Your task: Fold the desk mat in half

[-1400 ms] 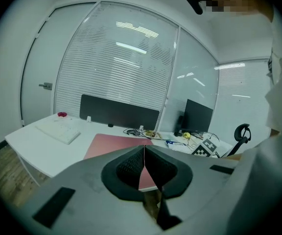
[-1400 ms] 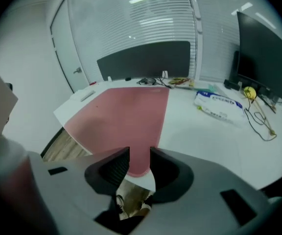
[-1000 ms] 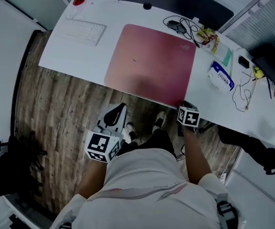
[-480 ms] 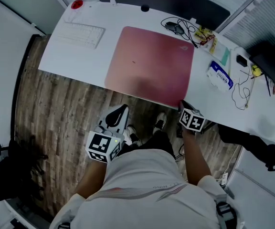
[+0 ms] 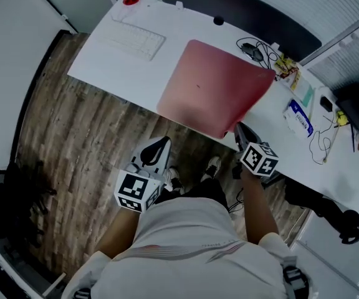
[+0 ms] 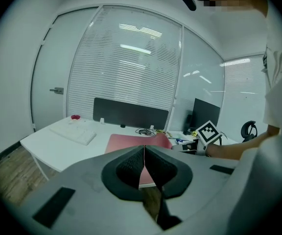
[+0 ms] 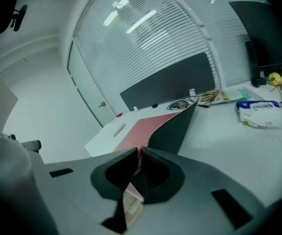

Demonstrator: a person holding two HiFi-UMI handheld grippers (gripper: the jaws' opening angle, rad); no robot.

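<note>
- At the near edge of the white surface (image 5: 117, 61), the right hand-held gripper (image 5: 239, 129) has its jaws closing on the near right corner of the pink rectangular desk mat (image 5: 214, 92).
- In the right gripper view, the right hand-held gripper (image 7: 137, 156) shows only a thin gap between its dark pads. The mat's edge (image 7: 141, 129) runs straight into that gap and is pinched there.
- The mat's right side is raised off the surface and stands tilted, so its dark underside (image 7: 173, 129) faces that camera. The rest of the mat lies flat on the surface.
- The left hand-held gripper (image 5: 156, 147) hangs below the surface edge, over the wood-plank floor (image 5: 73, 142), well apart from the mat.
- In the left gripper view, the left hand-held gripper (image 6: 144, 164) has its pads pressed together with nothing between them. The mat (image 6: 131, 142) shows beyond them.
- A white keyboard (image 5: 136, 40) lies on the surface to the left of the mat, near a small red round object (image 5: 130, 0) at the far left corner.
- A tangle of black cables (image 5: 254, 47) sits by the mat's far right corner, and a white and blue packet (image 5: 298, 118) lies further right.
</note>
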